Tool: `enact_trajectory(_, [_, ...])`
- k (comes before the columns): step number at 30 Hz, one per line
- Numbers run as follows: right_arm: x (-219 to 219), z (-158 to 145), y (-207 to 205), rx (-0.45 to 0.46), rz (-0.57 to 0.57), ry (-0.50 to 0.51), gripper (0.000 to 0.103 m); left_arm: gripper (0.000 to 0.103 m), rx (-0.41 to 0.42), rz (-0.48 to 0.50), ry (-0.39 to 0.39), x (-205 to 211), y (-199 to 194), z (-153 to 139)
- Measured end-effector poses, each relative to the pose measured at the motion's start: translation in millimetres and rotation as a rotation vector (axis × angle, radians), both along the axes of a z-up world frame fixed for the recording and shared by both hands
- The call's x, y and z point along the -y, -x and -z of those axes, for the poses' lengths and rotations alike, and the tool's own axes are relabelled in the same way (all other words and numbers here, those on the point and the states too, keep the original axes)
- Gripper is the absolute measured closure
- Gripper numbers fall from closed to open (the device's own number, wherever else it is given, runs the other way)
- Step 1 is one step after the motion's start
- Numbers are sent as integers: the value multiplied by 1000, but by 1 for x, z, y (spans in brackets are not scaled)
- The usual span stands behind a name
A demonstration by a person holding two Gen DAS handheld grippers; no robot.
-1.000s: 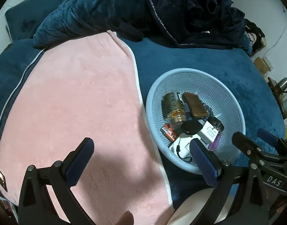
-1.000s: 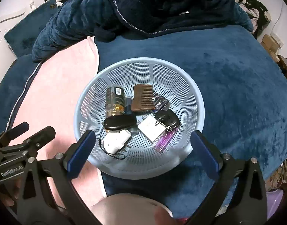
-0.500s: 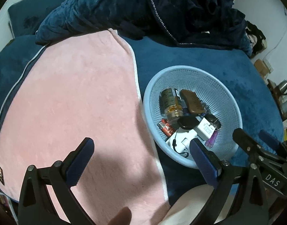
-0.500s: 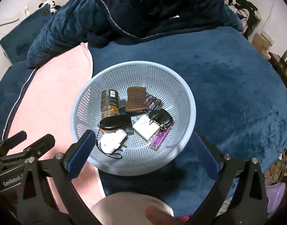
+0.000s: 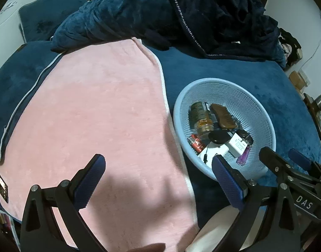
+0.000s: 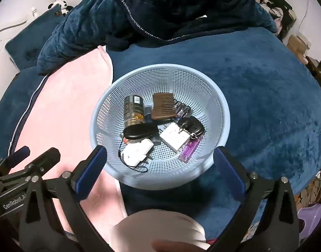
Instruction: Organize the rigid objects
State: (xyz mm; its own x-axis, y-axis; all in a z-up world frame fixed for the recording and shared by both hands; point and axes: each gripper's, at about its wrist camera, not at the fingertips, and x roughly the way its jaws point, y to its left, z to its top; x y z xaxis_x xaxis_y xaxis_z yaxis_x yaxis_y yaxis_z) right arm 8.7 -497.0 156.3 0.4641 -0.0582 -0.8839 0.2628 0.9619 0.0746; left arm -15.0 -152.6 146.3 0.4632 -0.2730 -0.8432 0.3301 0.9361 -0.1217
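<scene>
Blue bedspread (image 6: 265, 88), pink blanket (image 5: 93, 113), white wall (image 5: 296, 10)

Inside the blue basket (image 6: 220, 113), a small red item (image 5: 196, 143) hides under the black oval fob (image 6: 140, 131), label unreadable. A dark blue tube (image 6: 148, 111) is half buried beneath the wooden comb (image 6: 163, 109). At six o'clock, a blurred pale shape (image 6: 158, 229) is cropped by the frame edge.

Bed covered in dark blue plush fabric (image 6: 265, 88). Lying directly on it: one pink fleece towel with white edging (image 5: 93, 113); one round pale-blue perforated plastic basket (image 6: 202, 84), beside the towel's edge; crumpled navy zip-up garment (image 6: 181, 10); quilted blue blanket (image 5: 118, 21); blue pillow (image 5: 45, 16).
</scene>
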Motion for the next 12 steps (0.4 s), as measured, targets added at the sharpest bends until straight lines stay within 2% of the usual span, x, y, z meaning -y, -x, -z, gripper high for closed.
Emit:
enact_trajectory(8, [-29, 6, -7, -8, -48, 10, 2, 2, 8, -52, 4, -32, -3, 7])
enact_trajectory(12, [-59, 16, -13, -26, -109, 0, 2, 2, 4, -103, -18, -56, -7, 19])
